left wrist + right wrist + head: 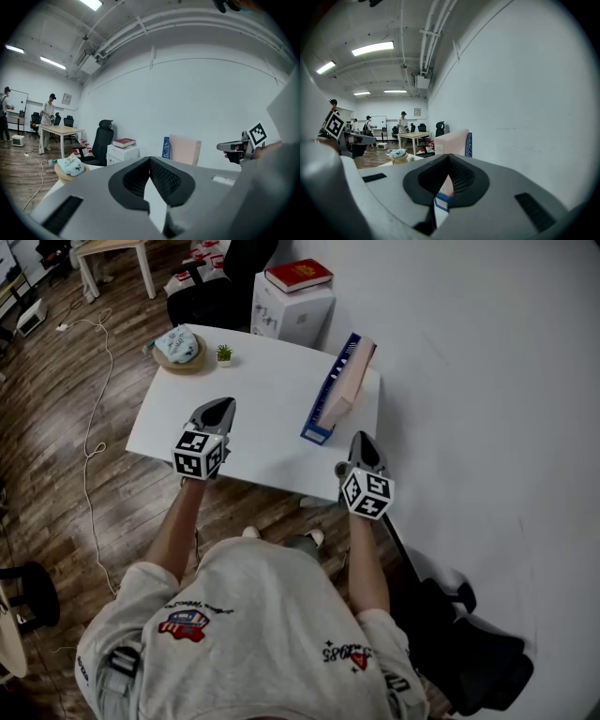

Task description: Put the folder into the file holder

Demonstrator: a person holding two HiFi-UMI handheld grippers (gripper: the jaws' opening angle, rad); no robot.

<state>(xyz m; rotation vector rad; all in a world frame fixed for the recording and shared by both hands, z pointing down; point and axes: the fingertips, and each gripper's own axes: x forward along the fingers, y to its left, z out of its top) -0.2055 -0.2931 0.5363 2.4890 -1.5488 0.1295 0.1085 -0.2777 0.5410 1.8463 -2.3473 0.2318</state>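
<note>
A pink folder (350, 379) stands inside the blue file holder (321, 405) at the right side of the white table (262, 418). My left gripper (221, 405) hovers over the table's front left part, shut and holding nothing. My right gripper (362, 439) is at the front right corner, just short of the holder's near end, its jaws together with nothing between them. In the left gripper view the folder (185, 150) and holder (166, 147) stand beyond my shut jaws (150, 160), with the right gripper (226, 146) to the right. In the right gripper view the folder (452, 142) rises just ahead.
A round basket holding a pale cloth (178, 345) and a small potted plant (224, 353) sit at the table's far left. Behind it are a white cabinet (291, 310) with a red book (298, 276) and a black chair (220, 282). A white wall runs along the right.
</note>
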